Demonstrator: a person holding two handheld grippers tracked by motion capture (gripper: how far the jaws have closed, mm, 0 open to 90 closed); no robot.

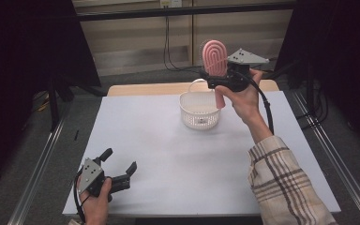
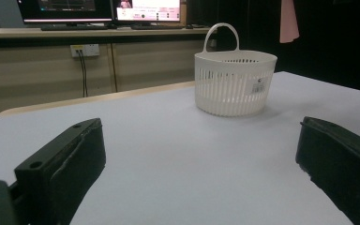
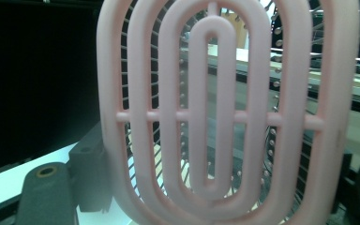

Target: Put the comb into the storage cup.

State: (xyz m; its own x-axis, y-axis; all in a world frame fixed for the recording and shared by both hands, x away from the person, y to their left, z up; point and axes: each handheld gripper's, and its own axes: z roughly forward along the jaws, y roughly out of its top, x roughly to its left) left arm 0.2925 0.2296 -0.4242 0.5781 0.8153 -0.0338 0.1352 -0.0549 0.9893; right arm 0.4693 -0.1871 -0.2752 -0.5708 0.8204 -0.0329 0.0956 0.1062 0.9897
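One white basket (image 1: pixel 199 111) sits under the brush (image 1: pixel 214 57) the right gripper (image 1: pixel 218 77) grasps; left gripper (image 1: pixel 120 168) fingers released.

A white slotted plastic basket with a hoop handle (image 1: pixel 199 110) stood on the flat white table top (image 1: pixel 168 154), toward its far side and a little right of centre. Above and just right of the basket, the right gripper (image 1: pixel 222 77) held a pink oval vented hairbrush (image 1: pixel 214 57) upright, clear of the table. The left gripper (image 1: pixel 117 171) rested at the near left corner, well apart from the basket.
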